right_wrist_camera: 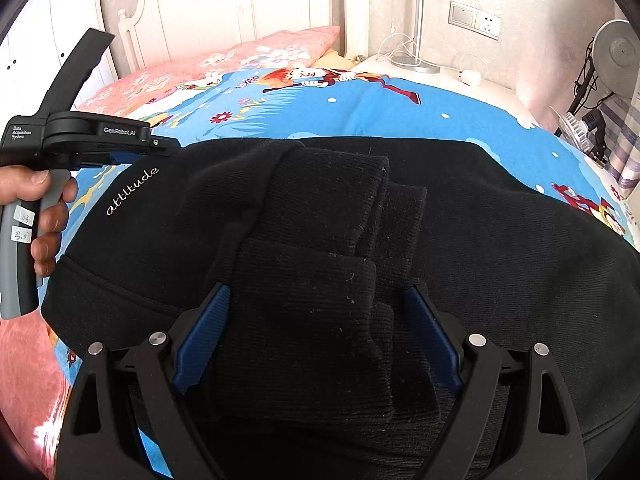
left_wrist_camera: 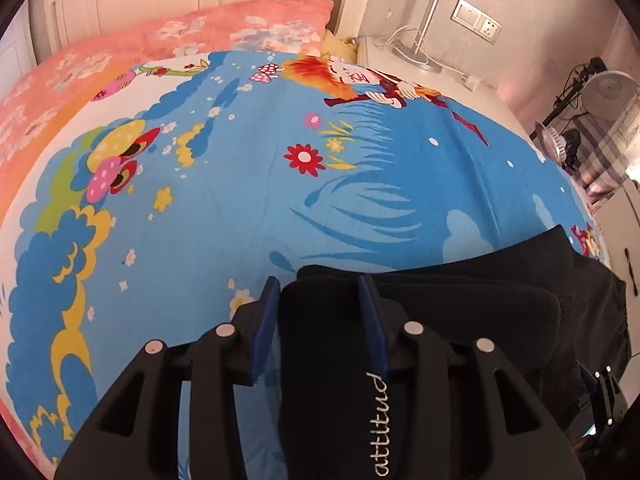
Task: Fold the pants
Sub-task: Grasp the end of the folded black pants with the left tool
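Black pants (right_wrist_camera: 460, 232) with white "attitude" lettering lie folded on the blue cartoon bedsheet (right_wrist_camera: 380, 120). The ribbed leg cuffs (right_wrist_camera: 312, 320) lie stacked on top of the body. My right gripper (right_wrist_camera: 318, 294) is open, its blue pads either side of the cuffs. My left gripper (left_wrist_camera: 320, 284) is open too, straddling the pants' left edge (left_wrist_camera: 328, 340) near the lettering. The left gripper also shows from the side in the right wrist view (right_wrist_camera: 160, 146), held by a hand, at the pants' far left corner.
Pink pillows (left_wrist_camera: 180, 36) lie at the head of the bed against a white headboard (right_wrist_camera: 240, 12). A white nightstand (left_wrist_camera: 420, 64) with a lamp base and cables stands at the back right. A fan (right_wrist_camera: 618, 56) and a checked cloth stand to the right.
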Available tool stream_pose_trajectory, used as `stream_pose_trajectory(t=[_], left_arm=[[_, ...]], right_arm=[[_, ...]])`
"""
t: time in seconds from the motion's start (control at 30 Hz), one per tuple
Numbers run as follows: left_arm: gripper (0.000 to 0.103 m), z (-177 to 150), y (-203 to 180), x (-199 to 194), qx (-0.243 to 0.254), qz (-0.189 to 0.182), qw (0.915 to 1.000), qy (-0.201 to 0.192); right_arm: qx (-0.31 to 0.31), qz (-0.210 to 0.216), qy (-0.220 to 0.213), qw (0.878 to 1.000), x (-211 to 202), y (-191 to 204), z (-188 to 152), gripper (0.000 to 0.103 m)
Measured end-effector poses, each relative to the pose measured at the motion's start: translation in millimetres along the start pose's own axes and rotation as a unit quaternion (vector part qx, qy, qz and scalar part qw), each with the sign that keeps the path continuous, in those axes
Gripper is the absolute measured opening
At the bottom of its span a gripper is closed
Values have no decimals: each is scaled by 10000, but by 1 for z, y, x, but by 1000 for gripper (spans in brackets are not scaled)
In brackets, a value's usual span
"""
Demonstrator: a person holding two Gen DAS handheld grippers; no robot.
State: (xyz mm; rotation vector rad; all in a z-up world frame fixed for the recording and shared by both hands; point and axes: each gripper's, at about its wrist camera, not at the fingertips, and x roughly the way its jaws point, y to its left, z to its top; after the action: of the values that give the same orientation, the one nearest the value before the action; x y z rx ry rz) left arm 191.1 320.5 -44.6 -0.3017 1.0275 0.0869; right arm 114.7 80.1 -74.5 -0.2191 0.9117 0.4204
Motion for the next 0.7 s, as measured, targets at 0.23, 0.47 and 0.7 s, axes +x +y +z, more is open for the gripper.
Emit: stream_pose_trajectory(t=[0.23,0.47,0.7], left_arm=[[43,-34,16,-50,-637,-336,9956,-598],[56,-122,25,-102,-1032,-743,9879,-885],[54,-169,34,-81,-1484,-1560,9741,-690]], right_arm=[[7,25,20,10000,1,-2,1,84],[8,-20,13,10000,2,0,1,84],[78,306,238,9992,-7,-6,19,71]])
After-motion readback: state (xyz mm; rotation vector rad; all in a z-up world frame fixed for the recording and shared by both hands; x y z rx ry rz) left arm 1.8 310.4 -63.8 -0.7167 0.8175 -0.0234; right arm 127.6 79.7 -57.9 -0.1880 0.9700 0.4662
